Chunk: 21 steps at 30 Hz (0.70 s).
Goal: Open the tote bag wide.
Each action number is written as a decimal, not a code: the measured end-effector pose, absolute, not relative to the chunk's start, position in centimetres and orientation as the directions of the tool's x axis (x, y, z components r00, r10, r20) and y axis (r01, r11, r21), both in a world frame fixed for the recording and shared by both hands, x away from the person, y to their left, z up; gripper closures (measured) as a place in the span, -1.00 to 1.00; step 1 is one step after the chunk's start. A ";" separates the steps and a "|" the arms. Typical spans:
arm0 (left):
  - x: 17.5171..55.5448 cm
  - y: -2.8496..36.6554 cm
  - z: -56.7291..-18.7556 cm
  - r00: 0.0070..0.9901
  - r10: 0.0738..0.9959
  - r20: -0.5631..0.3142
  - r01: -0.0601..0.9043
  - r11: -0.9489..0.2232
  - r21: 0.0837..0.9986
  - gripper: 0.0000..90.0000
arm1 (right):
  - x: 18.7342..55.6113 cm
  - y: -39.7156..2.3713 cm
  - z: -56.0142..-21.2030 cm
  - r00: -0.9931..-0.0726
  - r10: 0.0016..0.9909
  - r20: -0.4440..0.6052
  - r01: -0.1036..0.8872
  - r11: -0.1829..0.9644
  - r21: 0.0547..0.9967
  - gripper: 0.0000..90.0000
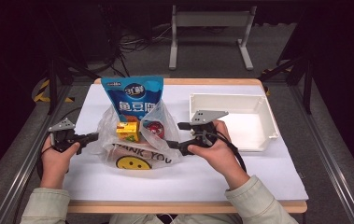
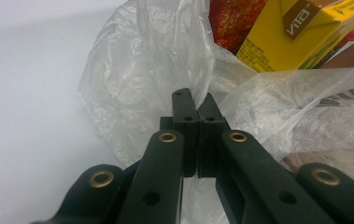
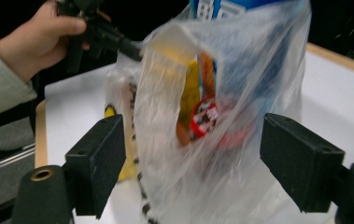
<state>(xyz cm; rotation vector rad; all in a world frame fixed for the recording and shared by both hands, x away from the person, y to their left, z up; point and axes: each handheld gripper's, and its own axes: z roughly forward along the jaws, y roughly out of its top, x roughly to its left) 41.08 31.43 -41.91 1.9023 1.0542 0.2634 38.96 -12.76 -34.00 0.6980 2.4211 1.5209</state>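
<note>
A clear plastic bag [image 1: 132, 151] with a yellow smiley face stands on the white table top. In it are a blue snack pouch [image 1: 135, 95], a yellow drink carton [image 1: 128, 131] and a red round packet [image 1: 156, 129]. My left gripper [image 1: 95, 136] is shut on the bag's left edge; its closed jaws pinch the film [image 2: 132, 84] just below the carton [image 2: 300, 32]. At the bag's right side my right gripper [image 1: 178, 135] is open. The bag [image 3: 240, 93] hangs between its wide pads without touching them, and the red packet [image 3: 205, 116] shows through the film.
A white plastic tray [image 1: 263, 140] lies at the right of the table, just behind my right hand. The table's wooden edge [image 1: 184, 206] runs along the front. A grey metal stand [image 1: 209, 21] is on the floor beyond the table.
</note>
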 end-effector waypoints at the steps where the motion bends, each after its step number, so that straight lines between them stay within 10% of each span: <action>1: 41.1 31.4 -41.9 0.611 0.758 -0.227 0.563 -0.215 0.798 0.99 | 39.0 -12.8 -34.0 -0.869 0.488 0.080 0.284 0.360 0.889 -0.51; 21: 41.0 31.4 -41.8 0.629 0.745 -0.222 0.554 -0.229 0.800 0.99 | 41.9 -9.4 -33.8 -0.824 0.564 0.059 0.249 0.267 0.931 -0.67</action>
